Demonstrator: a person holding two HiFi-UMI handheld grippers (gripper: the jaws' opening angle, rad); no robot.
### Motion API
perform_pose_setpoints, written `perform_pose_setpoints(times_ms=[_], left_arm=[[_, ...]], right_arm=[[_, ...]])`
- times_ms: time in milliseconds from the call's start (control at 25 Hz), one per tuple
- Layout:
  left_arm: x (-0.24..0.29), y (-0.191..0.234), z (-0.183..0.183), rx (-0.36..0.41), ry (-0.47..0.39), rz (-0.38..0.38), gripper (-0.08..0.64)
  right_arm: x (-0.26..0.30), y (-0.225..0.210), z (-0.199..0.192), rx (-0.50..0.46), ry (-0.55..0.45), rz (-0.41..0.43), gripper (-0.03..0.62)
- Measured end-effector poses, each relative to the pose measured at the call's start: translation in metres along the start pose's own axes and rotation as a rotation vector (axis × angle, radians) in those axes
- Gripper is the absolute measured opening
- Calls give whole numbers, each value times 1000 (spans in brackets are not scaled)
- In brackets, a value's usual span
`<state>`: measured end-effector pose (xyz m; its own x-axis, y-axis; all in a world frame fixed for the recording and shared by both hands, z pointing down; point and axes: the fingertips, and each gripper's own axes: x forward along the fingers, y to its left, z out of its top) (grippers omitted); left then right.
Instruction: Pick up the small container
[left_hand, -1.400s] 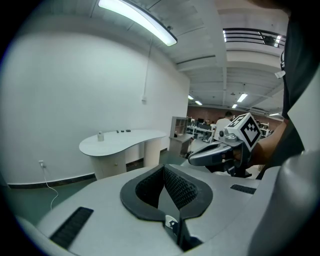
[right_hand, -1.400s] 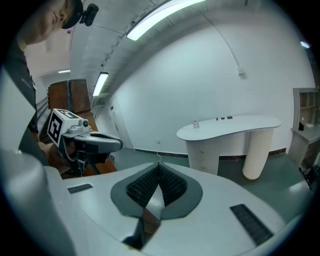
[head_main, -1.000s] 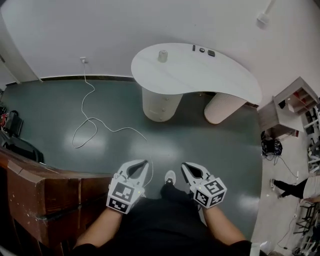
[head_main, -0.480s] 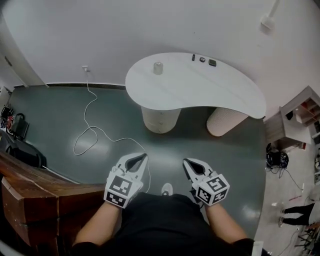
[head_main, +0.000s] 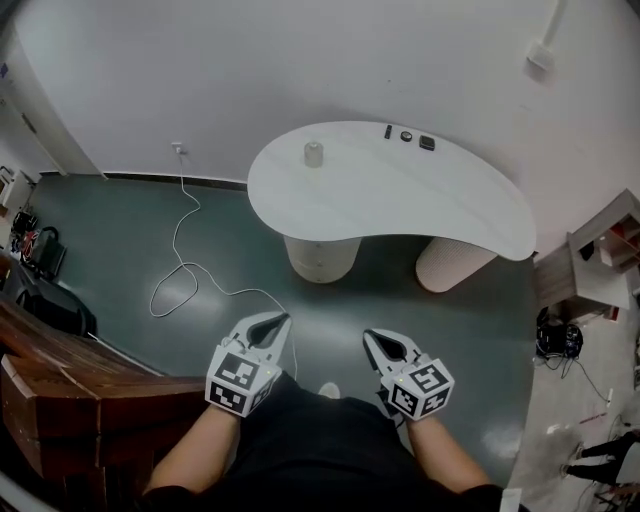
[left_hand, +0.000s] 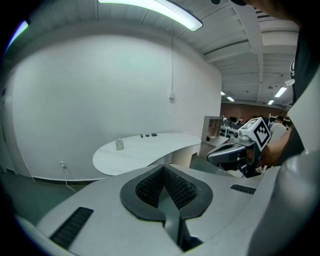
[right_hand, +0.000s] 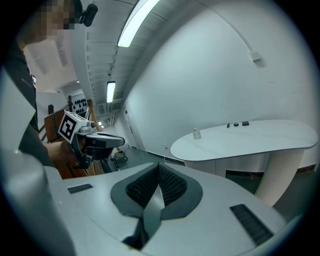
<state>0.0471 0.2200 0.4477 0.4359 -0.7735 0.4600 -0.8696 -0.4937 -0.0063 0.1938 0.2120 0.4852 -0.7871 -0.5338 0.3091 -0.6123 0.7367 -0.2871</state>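
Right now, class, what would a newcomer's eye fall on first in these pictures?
The white kidney-shaped table against the pale wall draws the eye first, with the small container standing alone near its far left edge. Closer in, the left tool and right tool are held low over the dark floor, both shut and empty, well short of the table.

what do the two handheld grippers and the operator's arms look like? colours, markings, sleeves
The left gripper and right gripper match: pale grey moulded shells tapering to a point, with black ribbed pads lining a teardrop cut-out. Each carries a white cube printed with black square markers. No cables show on them. The forearms are uncovered; the person wears a black top.
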Motion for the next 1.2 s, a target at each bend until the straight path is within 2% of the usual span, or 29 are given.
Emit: perform_pose_setpoints(times_ms=[320,720,960,1200], left_arm=[[17,3,1,13,49,-10,17],[68,27,21,20,26,-55,17],[109,71,25,19,23,-74,15],[156,140,48,21,16,-90,15]], right_arm=[[8,-21,7,32,-15,-3,-5],[19,-43,-1,35,45,-30,-5],[60,-73,12,22,53,-53,-5],[126,-107,46,24,69,-81,-5]])
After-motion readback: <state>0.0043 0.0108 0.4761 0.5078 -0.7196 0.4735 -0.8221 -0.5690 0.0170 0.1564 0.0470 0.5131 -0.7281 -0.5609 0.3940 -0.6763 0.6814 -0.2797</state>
